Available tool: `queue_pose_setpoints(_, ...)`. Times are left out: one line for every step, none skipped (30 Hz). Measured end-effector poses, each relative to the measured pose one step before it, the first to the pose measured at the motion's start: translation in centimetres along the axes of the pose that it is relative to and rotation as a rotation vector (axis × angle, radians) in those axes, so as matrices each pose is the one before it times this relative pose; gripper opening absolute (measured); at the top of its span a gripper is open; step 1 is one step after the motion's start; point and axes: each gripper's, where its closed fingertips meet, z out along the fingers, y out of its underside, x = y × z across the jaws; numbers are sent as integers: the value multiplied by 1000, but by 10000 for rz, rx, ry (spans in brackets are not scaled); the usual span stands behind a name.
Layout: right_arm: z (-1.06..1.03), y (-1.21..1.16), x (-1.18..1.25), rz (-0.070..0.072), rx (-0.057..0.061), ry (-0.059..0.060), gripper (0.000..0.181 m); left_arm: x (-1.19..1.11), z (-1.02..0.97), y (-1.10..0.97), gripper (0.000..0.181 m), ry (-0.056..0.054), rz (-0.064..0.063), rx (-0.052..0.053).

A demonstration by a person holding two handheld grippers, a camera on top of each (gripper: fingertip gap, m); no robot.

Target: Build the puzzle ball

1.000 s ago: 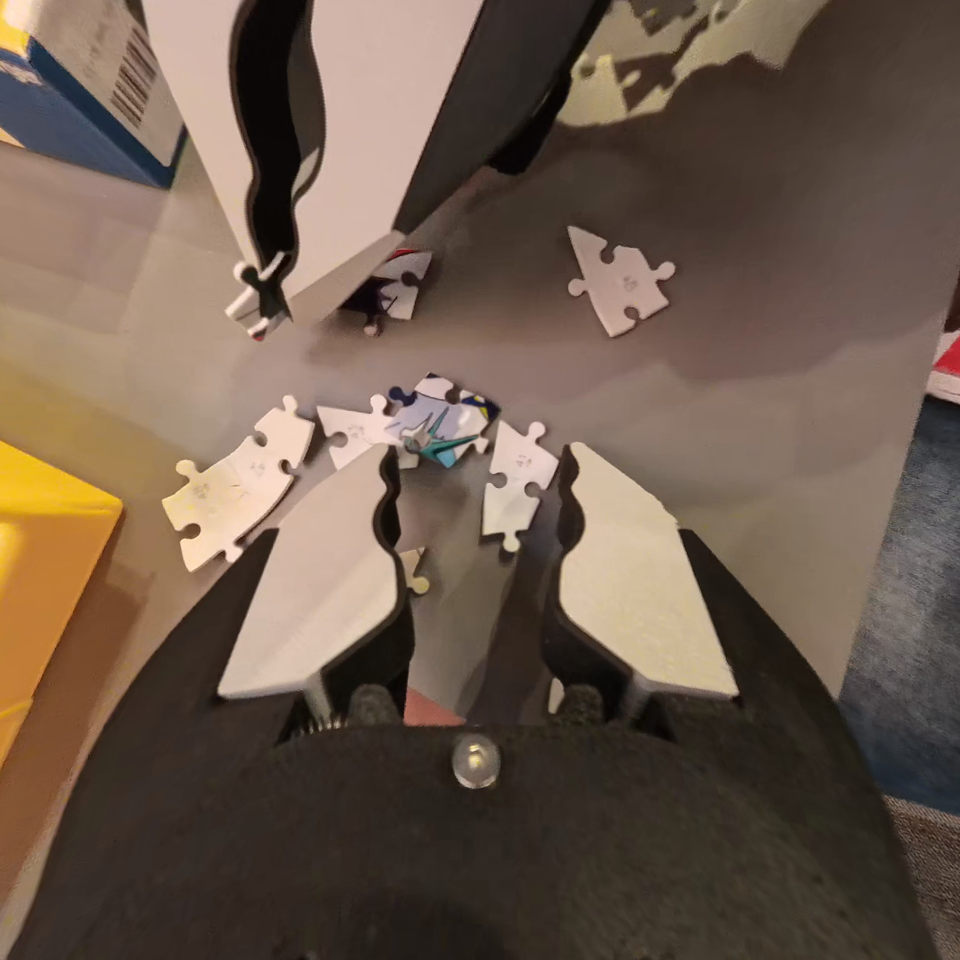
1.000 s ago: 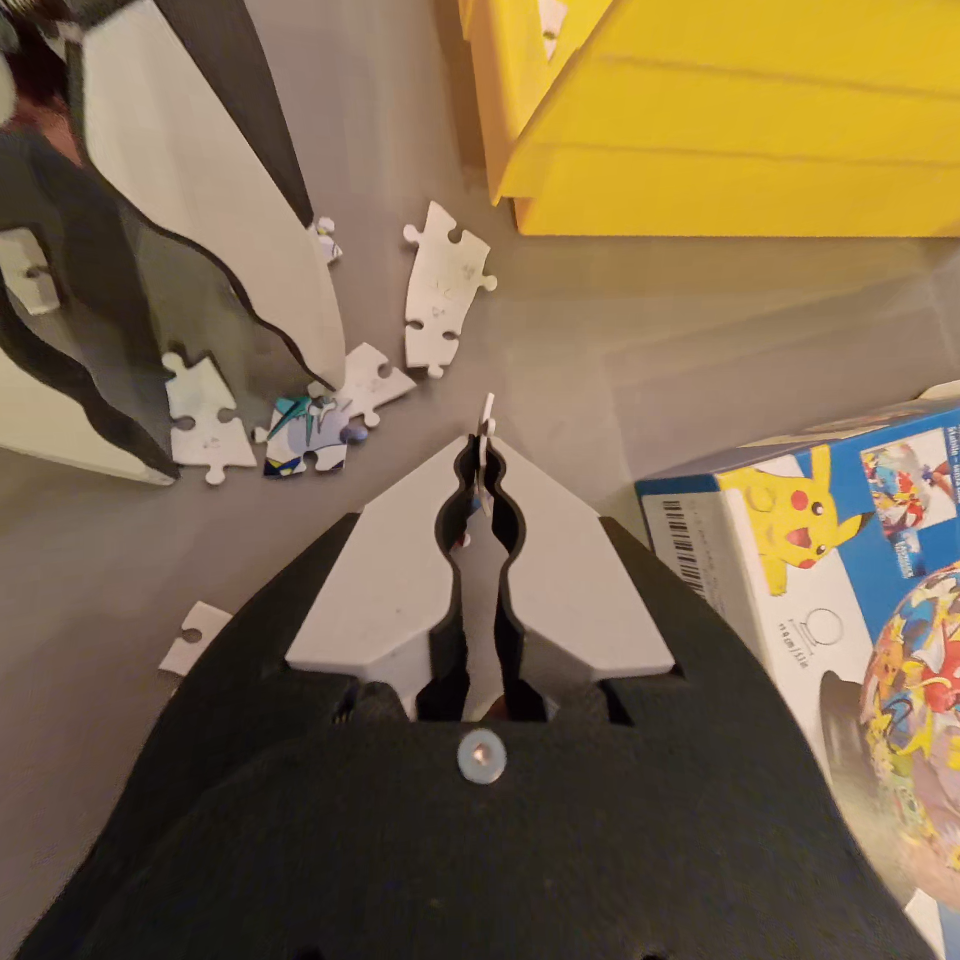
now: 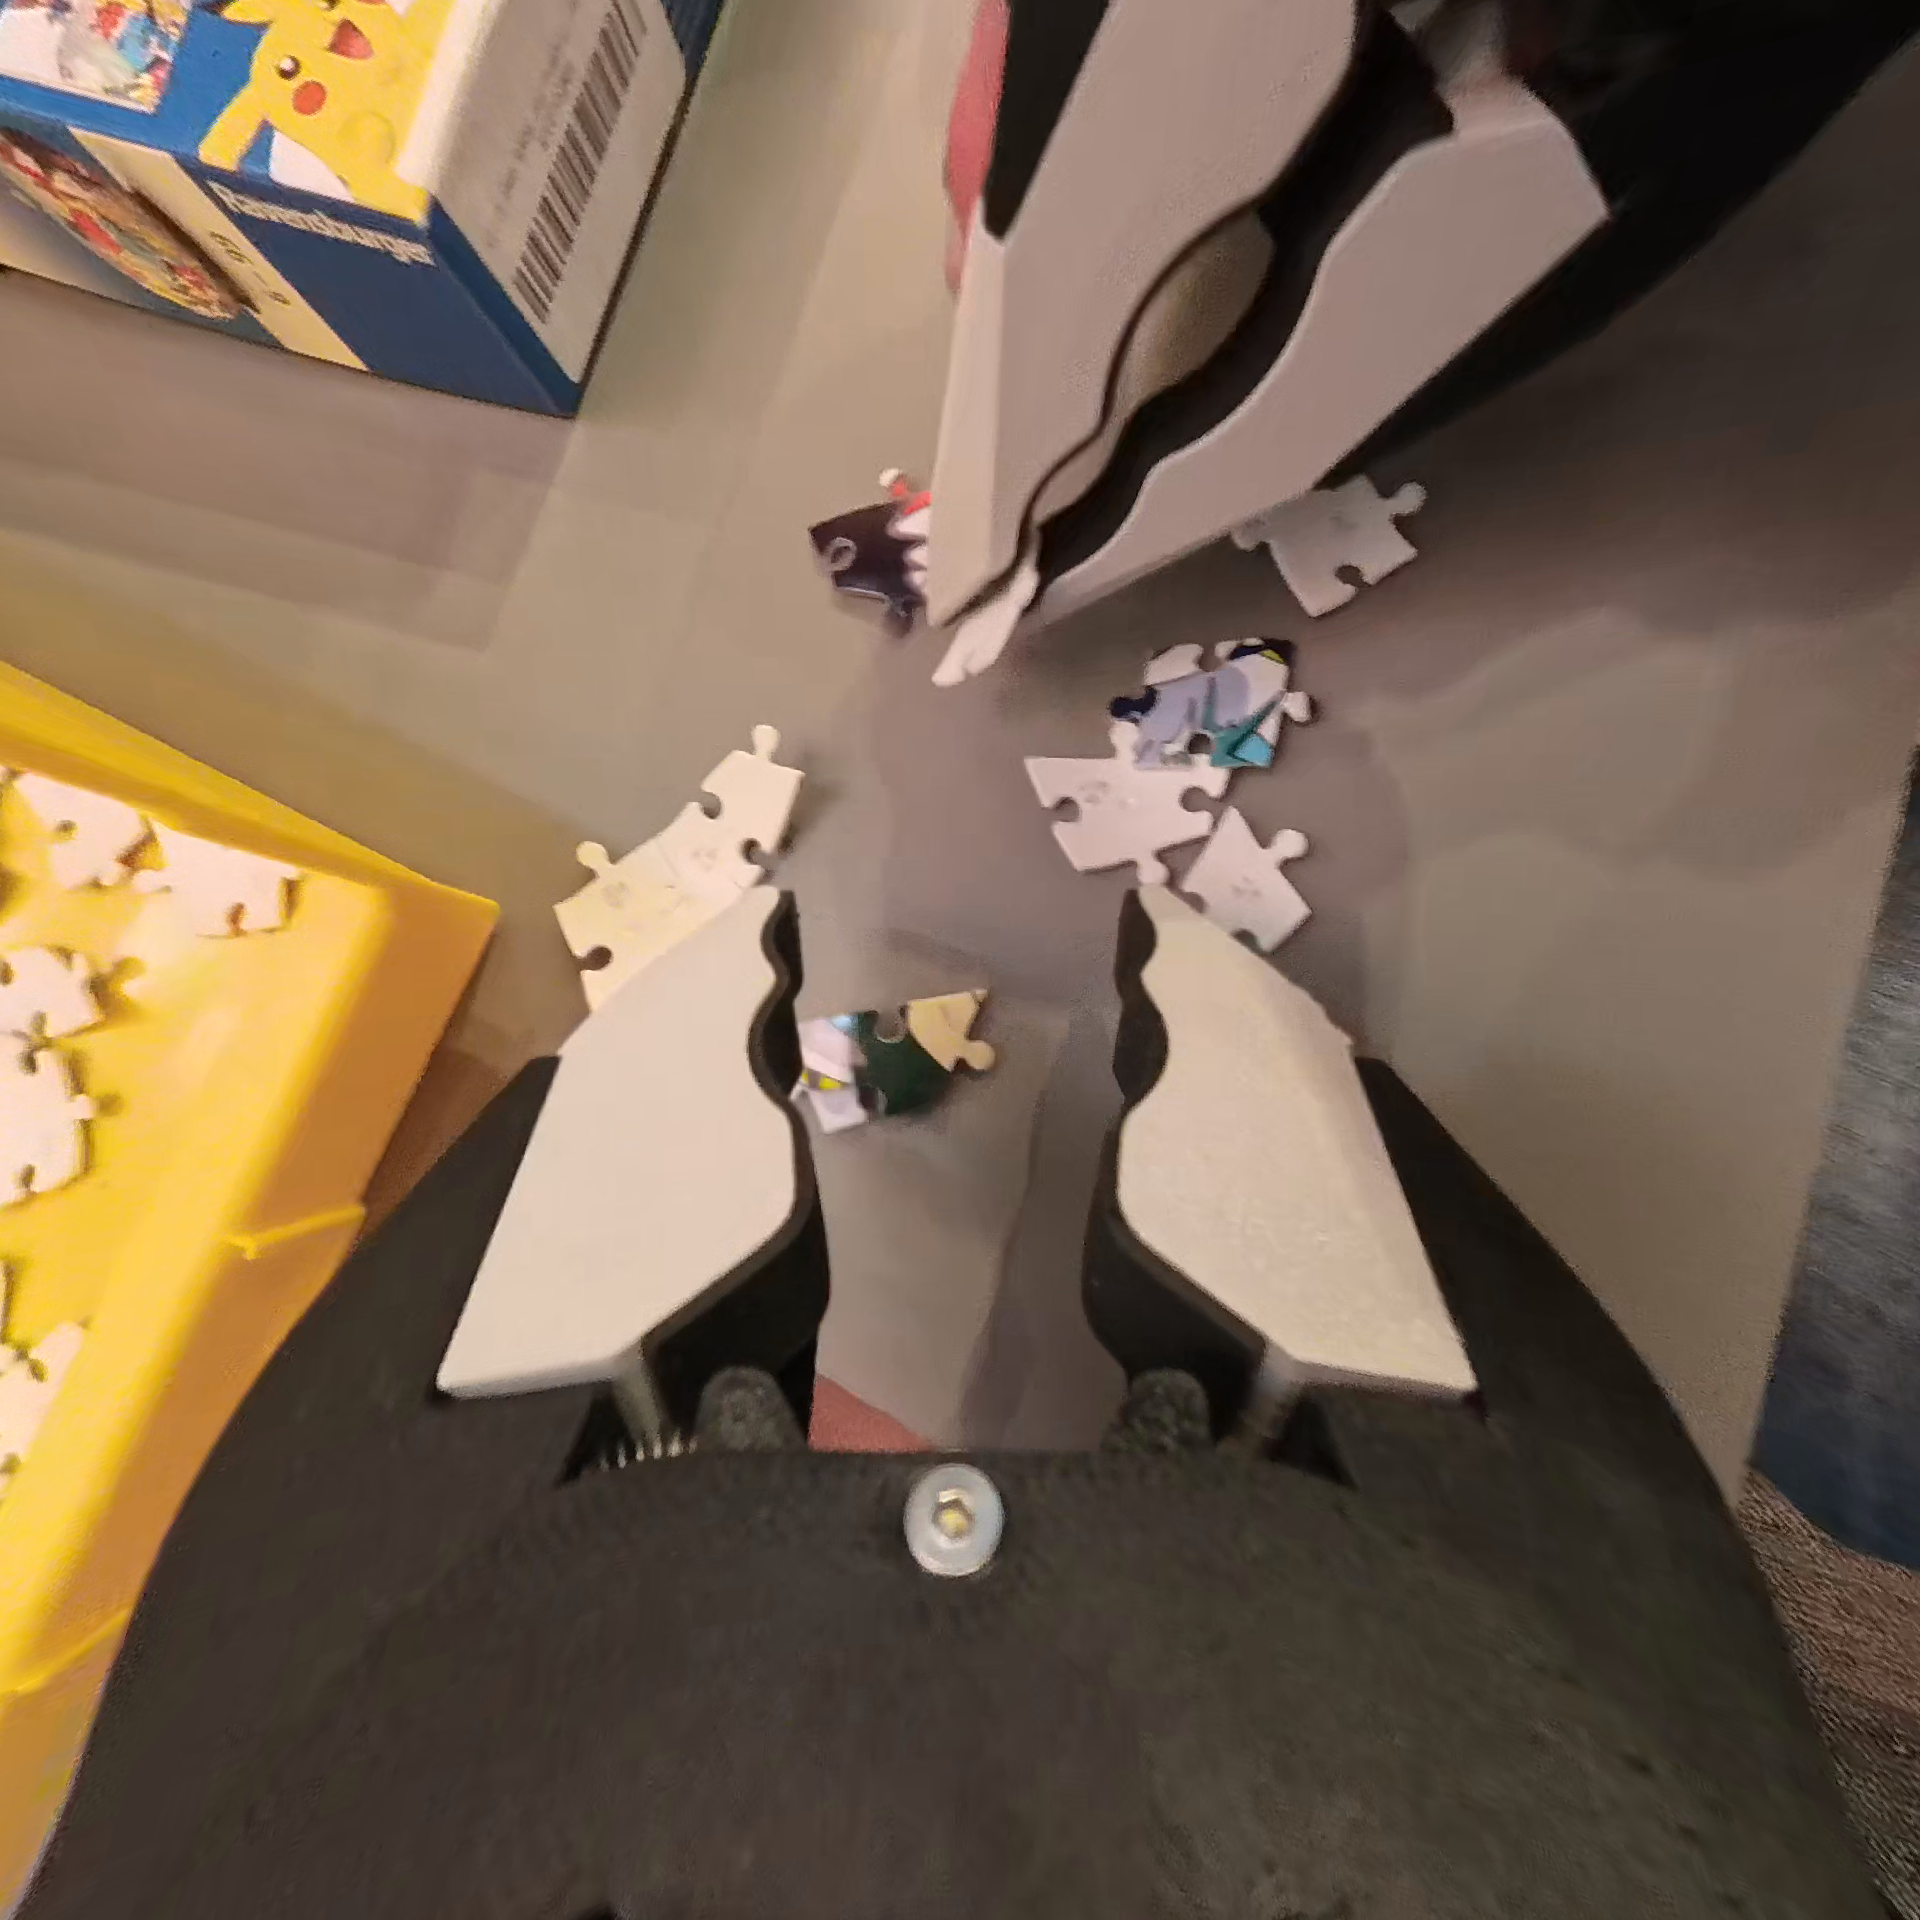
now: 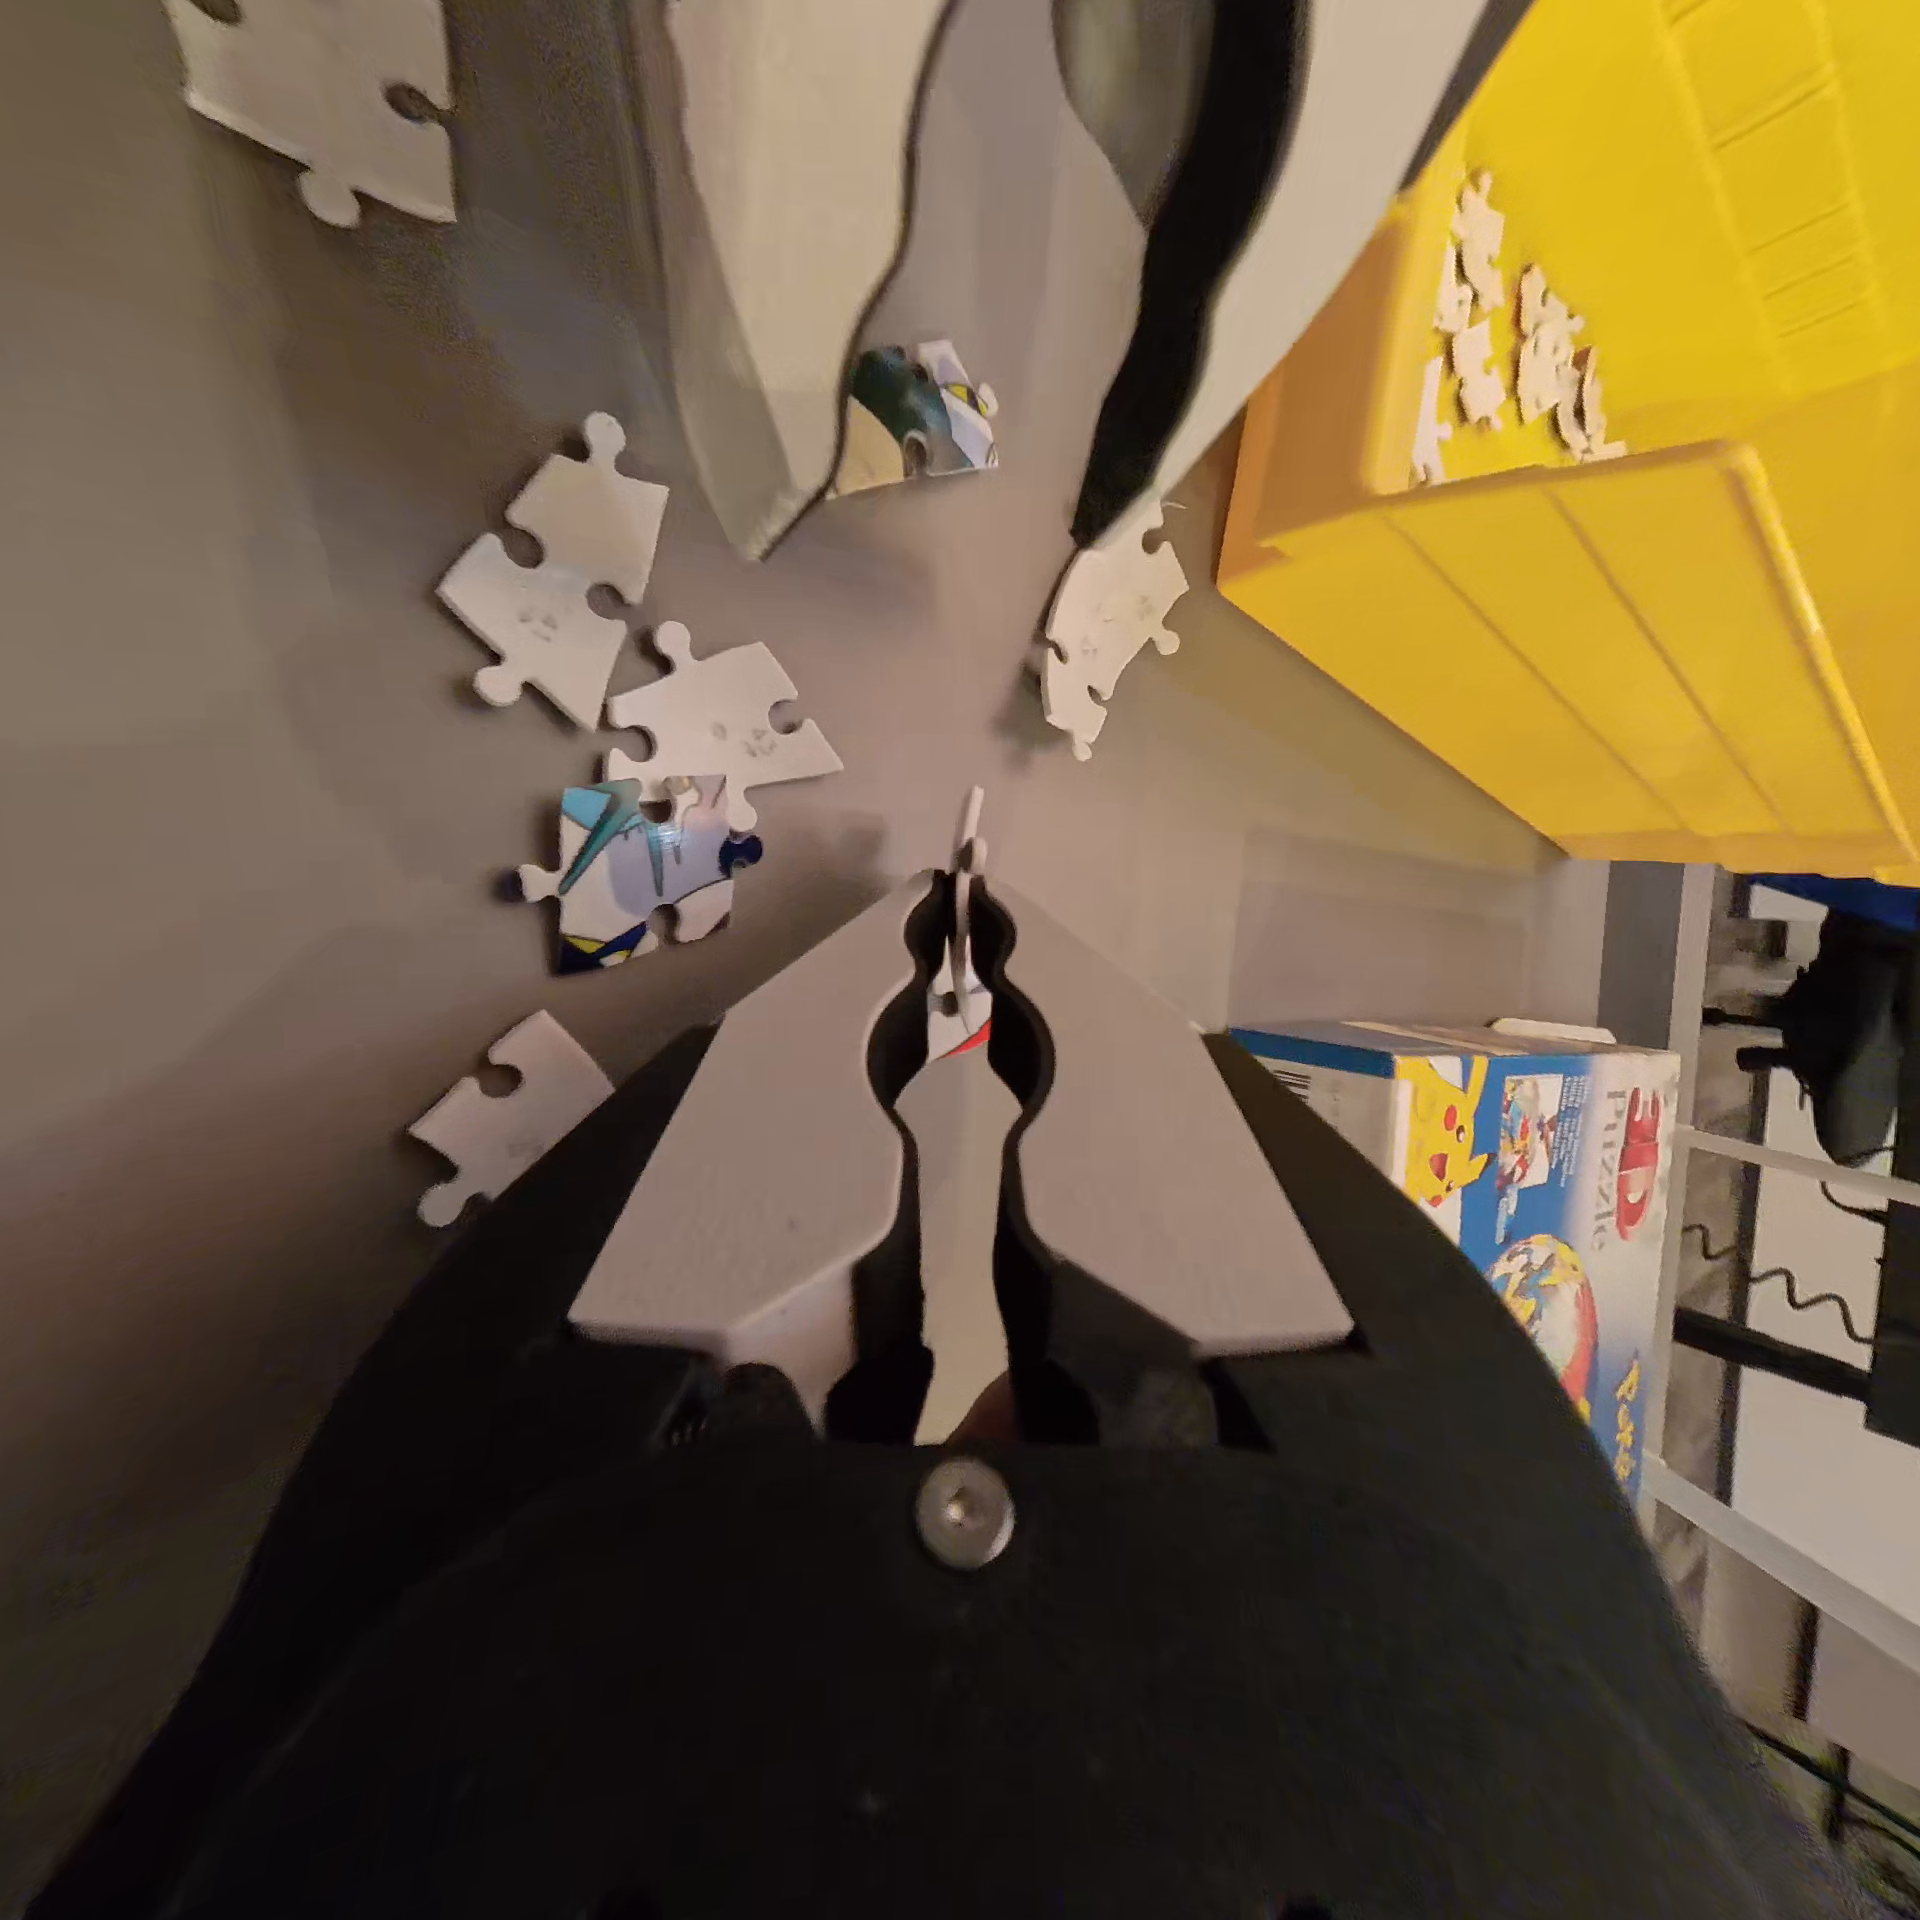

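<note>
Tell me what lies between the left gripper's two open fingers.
In the left wrist view, the left gripper hangs open over the grey table. Between its fingers lies one picture-side-up puzzle piece, dark green and pale, close to the left finger; otherwise bare table.

Grey counter [image 3: 1558, 831], matte, warm dim light with soft shadows. Blue carpeted floor [image 3: 1860, 1039] beyond its right edge in the left wrist view. White frame [image 4: 1704, 1174] and black cables [image 4: 1787, 1299] far right in the right wrist view.
</note>
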Motion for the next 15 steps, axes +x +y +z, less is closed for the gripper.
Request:
queue_pose_setpoints(187, -43, 37, -36, -34, -10, 1, -388, 209, -205, 58, 9, -22, 45)
queue_pose_setpoints(85, -311, -44, 16, 147, -70, 0, -246, 211, -218, 59, 139, 8, 68)
queue_pose_setpoints(76, -194, -10, 62, 68, -52, 0, -405, 216, -230, 59, 64, 20, 52)
queue_pose_setpoints(103, 16, 5, 14, -46, -24, 0, -353, 205, -240, 60, 67, 26, 10)
queue_pose_setpoints(99, 67, -39, 1, -45, -22, 0, -83, 212, -304, 60, 153, 129, -11)
queue_pose_setpoints(42, -32, -111, 37, 34, -60, 0, -77, 290, -270, 60, 87, 189, -68)
queue_pose_setpoints(-1, -88, -125, 40, 65, -41, 0, -104, 359, -66, 60, 73, 151, -163)
queue_pose_setpoints(-1, -12, -37, 8, 11, 9, 0, 161, 396, 23, 61, 228, 126, -142)
queue_pose_setpoints(12, 82, 9, 12, -35, 12, 0, 284, 365, 94, 61, 274, 84, -126)
queue_pose_setpoints(13, 80, 23, 27, -13, -11, 0, 150, 312, 229, 60, 161, 56, -177)
queue_pose_setpoints(-23, 8, 38, 27, 41, 2, 0, 176, 241, 225, 60, 129, 56, -145)
queue_pose_setpoints(-27, -34, 12, 14, 56, -11, 0, 266, 179, 158, 59, 162, 16, -89)
queue_pose_setpoints(-1, -21, -18, -11, 37, -10, 0, 230, 139, 103, 59, 114, -22, -47)
queue_pose_setpoints(10, -51, 58, -35, 45, 37, 0, 226, 83, 74, 58, 109, -42, -12)
queue_pose_setpoints(18, -118, 39, -54, 78, 27, 0, 213, -36, 11, 57, 97, -29, 36)
